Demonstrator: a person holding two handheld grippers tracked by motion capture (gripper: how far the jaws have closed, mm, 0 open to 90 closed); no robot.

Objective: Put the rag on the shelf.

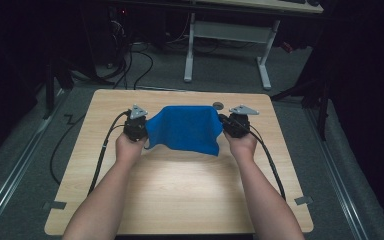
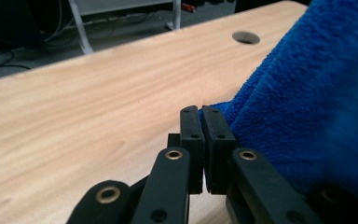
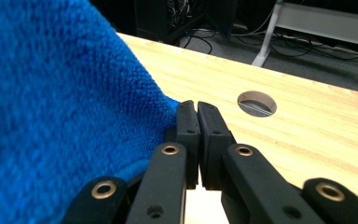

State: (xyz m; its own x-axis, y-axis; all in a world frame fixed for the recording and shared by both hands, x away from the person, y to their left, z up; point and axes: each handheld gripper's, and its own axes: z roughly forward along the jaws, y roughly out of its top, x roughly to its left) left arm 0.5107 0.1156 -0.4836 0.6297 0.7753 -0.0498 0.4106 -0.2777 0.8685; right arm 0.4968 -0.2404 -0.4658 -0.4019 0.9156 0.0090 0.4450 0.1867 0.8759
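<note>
The blue cloth hangs stretched between the two grippers above the far half of the wooden surface, its lower edge sagging toward the person. In the high view it spans the whole gap from hand to hand, with a round hole in the surface just behind its far right corner. The left gripper view brings out the cloth's fluffy pile, to the right of the jaws. The right gripper view shows the same hole lying past the jaws and a white desk leg beyond the surface's edge. The left gripper is closed tight, pinching the cloth's left corner. The right gripper is likewise clamped together on the right corner, the cloth bunching at its left jaw.
</note>
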